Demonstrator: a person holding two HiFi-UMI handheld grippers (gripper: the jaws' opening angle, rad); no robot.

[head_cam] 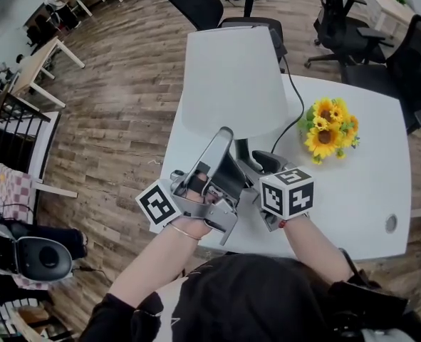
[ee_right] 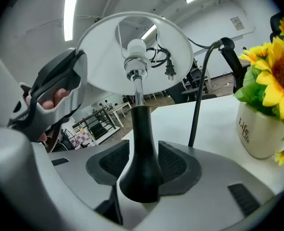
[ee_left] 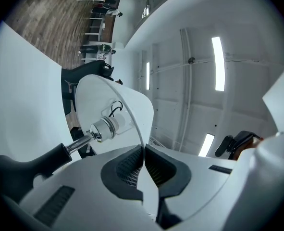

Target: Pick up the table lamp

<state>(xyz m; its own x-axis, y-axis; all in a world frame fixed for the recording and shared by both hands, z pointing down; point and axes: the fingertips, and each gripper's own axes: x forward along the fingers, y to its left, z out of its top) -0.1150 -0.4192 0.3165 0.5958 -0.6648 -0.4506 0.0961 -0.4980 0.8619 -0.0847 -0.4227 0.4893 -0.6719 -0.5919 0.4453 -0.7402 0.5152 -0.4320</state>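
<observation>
Lamp: we see the table lamp over the near left part of the white table, close in front of us; the grippers hide its foot, so we cannot tell if it rests on the table
Left claw: our left gripper is clenched on the thin bottom rim of the lamp's white cone shade; the rim runs right between the two dark pads
Right claw: our right gripper is released, jaws wide apart, with the lamp's black stem standing between the pads and not squeezed
Head view only: it shows both grippers side by side under the shade, the wood floor and black office chairs behind
Left gripper view only: it looks up inside the shade at the shiny metal bulb holder
Right gripper view only: it shows the light bulb, the black cord rising beside the stem, and the white pot under the flowers
Flowers: yellow sunflowers sit right of the lamp, apart from it
</observation>
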